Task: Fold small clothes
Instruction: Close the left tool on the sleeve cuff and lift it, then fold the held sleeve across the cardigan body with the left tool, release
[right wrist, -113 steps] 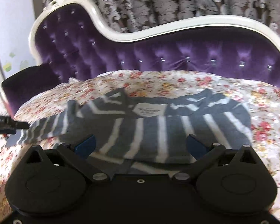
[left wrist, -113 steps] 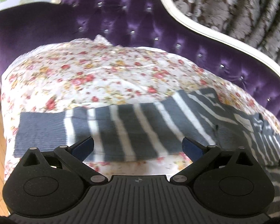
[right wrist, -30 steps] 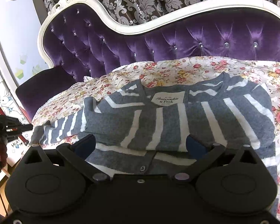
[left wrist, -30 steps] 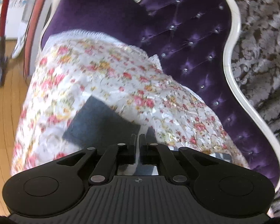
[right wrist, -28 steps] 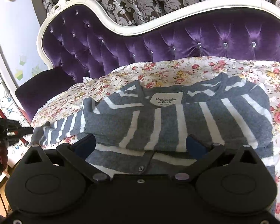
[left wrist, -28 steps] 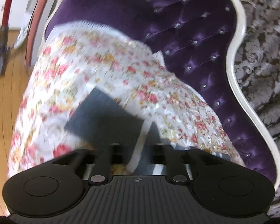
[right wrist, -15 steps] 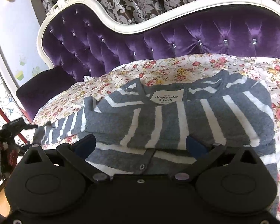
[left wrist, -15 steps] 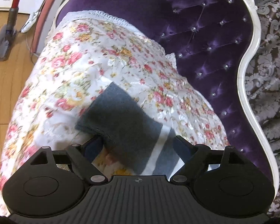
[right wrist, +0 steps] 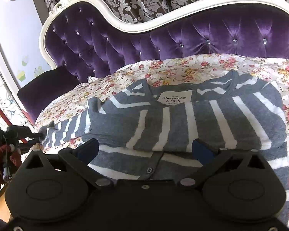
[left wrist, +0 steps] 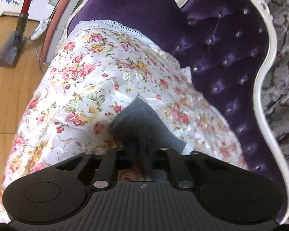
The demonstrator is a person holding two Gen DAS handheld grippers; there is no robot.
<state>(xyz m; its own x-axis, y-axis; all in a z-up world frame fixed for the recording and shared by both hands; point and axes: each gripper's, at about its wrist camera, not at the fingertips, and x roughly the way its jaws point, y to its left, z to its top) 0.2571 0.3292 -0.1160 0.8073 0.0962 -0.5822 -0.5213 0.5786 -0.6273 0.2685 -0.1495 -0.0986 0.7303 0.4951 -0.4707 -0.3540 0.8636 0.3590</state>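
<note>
Pinching the cuff [left wrist: 144, 121] of the striped cardigan [right wrist: 183, 119] with the left gripper [left wrist: 142, 150]: jaws closed on the grey ribbed fabric, a fold of it bunching up between the pads. Seeing the same grip in the right wrist view at about 9 o'clock, where the left gripper's tip [right wrist: 35, 134] is meeting the end of the outstretched sleeve [right wrist: 65, 129].

Hovering the right gripper [right wrist: 145, 150] with jaws spread wide, nothing between them, just above the button placket at the lower part of the garment.

Lying flat on the floral cover [left wrist: 82, 80] of the purple sofa [right wrist: 163, 34]: cardigan body at centre of the right wrist view, neck label [right wrist: 174, 98] toward 12 o'clock, right side already looking doubled over, left sleeve extending out toward 9 o'clock.

Judging the handling: soft, light knit, draping and stretching rather than holding shape; probably sagging and dragging over the cover if lifted by one point only. Ribbed cuff appearing thicker and firmer than the sleeve, so a sound place for taking hold; shoulder seam or hem edge probably suiting the other gripper. Cover looking glossy, so possibly letting the garment slide when pulled.

Noting no containers in either view; nothing being held in anything.

Judging the step in hand: carrying the sleeve in across the body toward 3 o'clock.
</note>
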